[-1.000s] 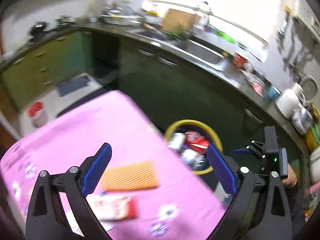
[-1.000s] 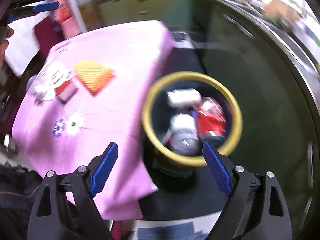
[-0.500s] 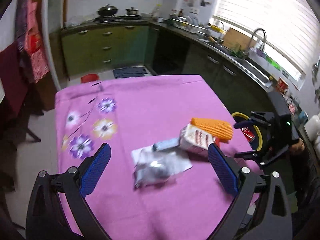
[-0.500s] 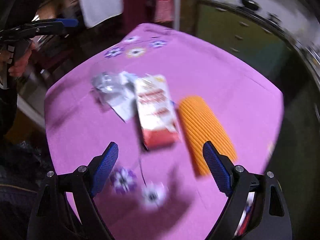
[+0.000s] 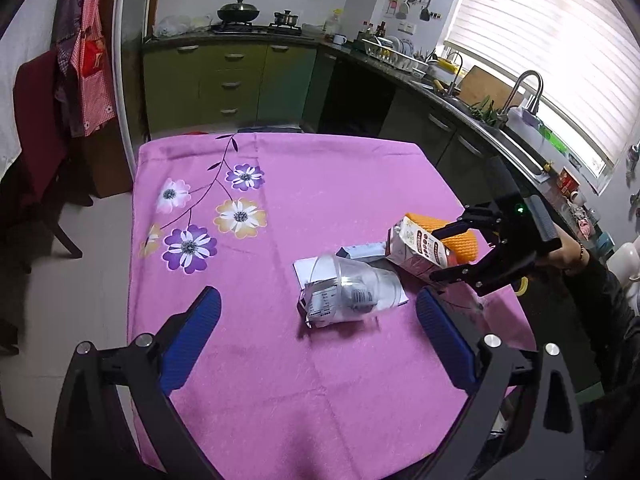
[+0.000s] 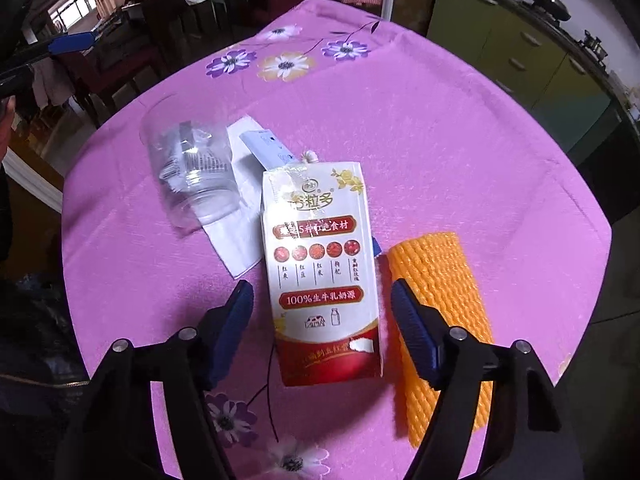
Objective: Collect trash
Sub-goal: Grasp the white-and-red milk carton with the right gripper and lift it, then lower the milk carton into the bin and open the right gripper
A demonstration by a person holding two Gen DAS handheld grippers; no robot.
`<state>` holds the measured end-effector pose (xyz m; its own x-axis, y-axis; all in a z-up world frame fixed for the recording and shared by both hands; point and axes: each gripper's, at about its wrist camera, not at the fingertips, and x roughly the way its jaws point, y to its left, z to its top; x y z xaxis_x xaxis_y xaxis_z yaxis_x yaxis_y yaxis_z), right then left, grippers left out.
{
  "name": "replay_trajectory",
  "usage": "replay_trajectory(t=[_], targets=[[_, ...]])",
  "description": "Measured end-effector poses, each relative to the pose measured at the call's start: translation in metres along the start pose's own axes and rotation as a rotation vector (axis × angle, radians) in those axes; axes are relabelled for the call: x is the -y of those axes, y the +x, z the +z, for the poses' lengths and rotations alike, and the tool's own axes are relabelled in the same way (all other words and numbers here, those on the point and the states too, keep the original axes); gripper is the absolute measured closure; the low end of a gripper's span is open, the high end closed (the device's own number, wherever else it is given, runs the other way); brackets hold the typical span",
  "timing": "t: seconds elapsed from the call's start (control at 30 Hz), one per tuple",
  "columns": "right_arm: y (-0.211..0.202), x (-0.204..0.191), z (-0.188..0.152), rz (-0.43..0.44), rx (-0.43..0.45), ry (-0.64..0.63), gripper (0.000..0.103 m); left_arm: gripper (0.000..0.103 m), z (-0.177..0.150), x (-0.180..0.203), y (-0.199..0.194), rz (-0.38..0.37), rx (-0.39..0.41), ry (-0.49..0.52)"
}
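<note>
A white and red milk carton [image 6: 320, 248] lies flat on the pink tablecloth [image 6: 440, 140]. My right gripper [image 6: 322, 292] points steeply down with the carton between its jaws; they are closing, and a gap still shows at each blue pad. An orange foam net sleeve [image 6: 440, 300] lies just right of the carton. A clear plastic cup [image 6: 192, 184] lies on its side on white paper [image 6: 236, 240], beside a small pale packet [image 6: 268, 148]. My left gripper [image 5: 316, 298] hangs open above the near side of the cup [image 5: 352, 288], holding nothing. The left wrist view shows the right gripper [image 5: 444, 254] straddling the carton [image 5: 416, 248].
The table [image 5: 320, 184] carries a flower print at its left. A dark red chair [image 5: 36, 120] stands left of it. Green cabinets, a stove and a sink counter [image 5: 460, 100] run behind and to the right. A bit of yellow bin rim [image 5: 522, 286] shows past the right edge.
Both views swung from the yellow bin back over the table. My right gripper came down around the milk carton and its jaws narrowed. The left gripper settled near the cup.
</note>
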<state>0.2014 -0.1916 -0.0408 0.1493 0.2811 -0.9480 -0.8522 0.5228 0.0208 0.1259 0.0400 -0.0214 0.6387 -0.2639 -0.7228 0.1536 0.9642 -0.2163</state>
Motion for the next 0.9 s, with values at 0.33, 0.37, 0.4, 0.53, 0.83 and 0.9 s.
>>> replay_trajectory(t=[0.33,0.37,0.4,0.53,0.83,0.9], targets=[[0.02,-0.004,0.006,0.022,-0.023,-0.001,0.05,0.01,-0.003,0.004,0.007,-0.002,-0.027,0.026],[0.018,-0.005,0.005,0.029,-0.019,0.004,0.05,0.01,-0.004,0.004,0.007,-0.003,-0.029,0.029],[0.016,-0.007,0.004,0.027,-0.014,0.005,0.05,0.01,-0.003,0.004,0.008,-0.003,-0.031,0.03],[-0.002,-0.011,-0.004,0.022,0.018,0.027,0.05,0.01,-0.002,0.006,0.012,-0.008,-0.039,0.034],[-0.082,0.025,-0.067,-0.113,0.095,0.233,0.05,0.01,0.001,0.028,0.018,-0.037,-0.054,0.101],[-0.099,0.048,-0.096,-0.188,0.081,0.332,0.05,0.01,0.001,0.034,0.02,-0.047,-0.057,0.112]])
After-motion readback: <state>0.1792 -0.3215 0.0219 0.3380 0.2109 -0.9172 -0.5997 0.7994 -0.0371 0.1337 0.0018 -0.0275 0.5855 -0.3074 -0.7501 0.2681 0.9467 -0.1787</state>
